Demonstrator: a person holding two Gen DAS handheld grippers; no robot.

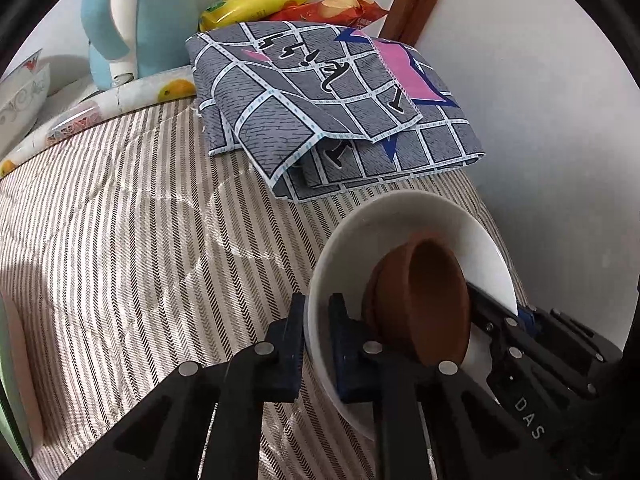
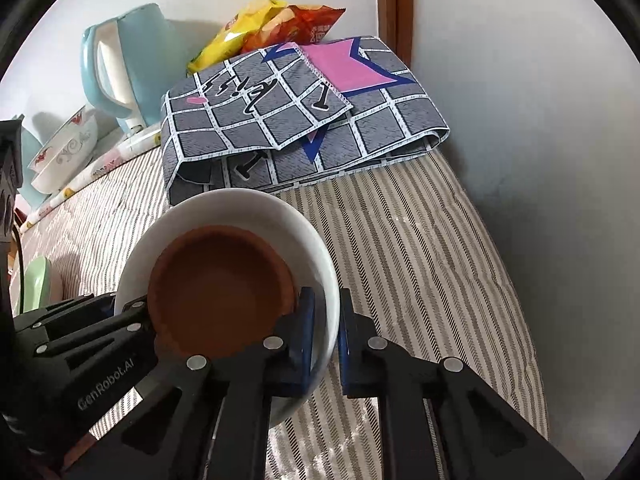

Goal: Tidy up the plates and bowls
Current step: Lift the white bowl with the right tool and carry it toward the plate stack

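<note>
A white bowl (image 1: 400, 216) is tilted over the striped cloth, and a smaller brown bowl (image 1: 432, 292) lies inside it. My left gripper (image 1: 318, 316) is shut on the white bowl's near-left rim, one pad inside and one outside. In the right wrist view my right gripper (image 2: 326, 320) is shut on the opposite rim of the white bowl (image 2: 240, 208), next to the brown bowl (image 2: 220, 292). Each gripper shows in the other's view: the right gripper (image 1: 496, 316) and the left gripper (image 2: 120, 312).
A folded grey checked cloth (image 2: 288, 120) lies just beyond the bowl. Behind it are snack bags (image 2: 272, 24) and a light blue kettle (image 2: 128, 60). A patterned white bowl (image 2: 64, 152) stands at the far left, a green dish (image 2: 36, 284) at the left edge. A wall (image 2: 540, 160) closes the right side.
</note>
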